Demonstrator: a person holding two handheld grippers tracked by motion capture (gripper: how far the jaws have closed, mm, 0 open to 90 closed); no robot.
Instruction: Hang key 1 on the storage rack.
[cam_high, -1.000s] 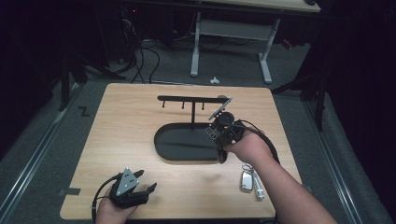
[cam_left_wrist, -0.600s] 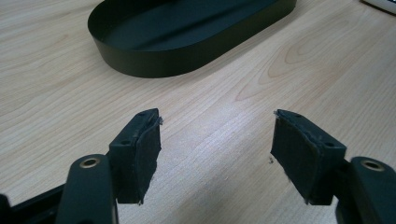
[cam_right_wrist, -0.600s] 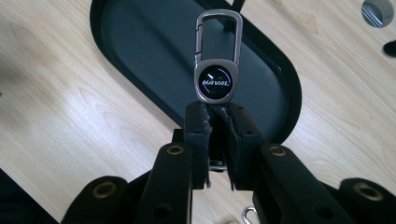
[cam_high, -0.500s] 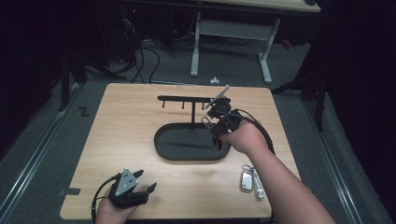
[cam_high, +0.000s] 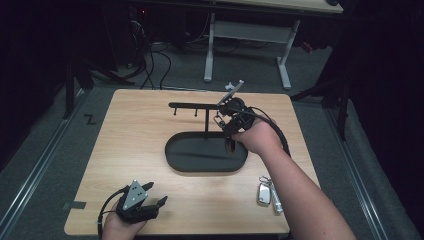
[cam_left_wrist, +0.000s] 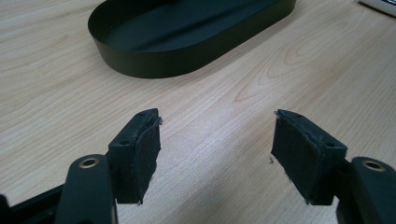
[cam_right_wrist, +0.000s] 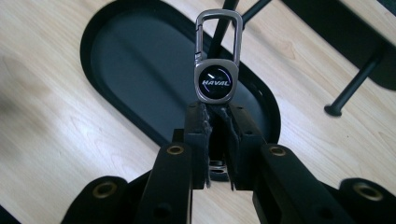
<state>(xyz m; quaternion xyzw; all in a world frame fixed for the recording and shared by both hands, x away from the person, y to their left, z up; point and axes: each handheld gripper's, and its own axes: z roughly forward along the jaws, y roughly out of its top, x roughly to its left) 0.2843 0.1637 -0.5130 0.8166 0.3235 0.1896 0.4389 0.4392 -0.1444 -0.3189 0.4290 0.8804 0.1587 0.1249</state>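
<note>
The table (cam_high: 150, 150) is light wood. A black oval tray (cam_left_wrist: 154, 56) sits on it, out past the open left jaws, with bare wood between. The same tray lies under the right jaws. Two car keys (cam_high: 267, 194) lie on the wood, well apart from both.

Counted per kind:
- Grippers: two. The left gripper (cam_high: 150, 202) is seen at the near table edge, the right gripper (cam_right_wrist: 217, 114) over the tray.
- Hands: two are seen.
- Oval black tray (cam_high: 175, 155): one, with one T-shaped hook stand (cam_high: 192, 106) rising from it; three pegs can be made out under the bar.
- Keychain (cam_right_wrist: 217, 70) with carabiner clip: one.
- Car key fobs (cam_high: 267, 194) on the table near the right forearm: two, lying side by side.
- Wooden table (cam_high: 135, 130): one.
</note>
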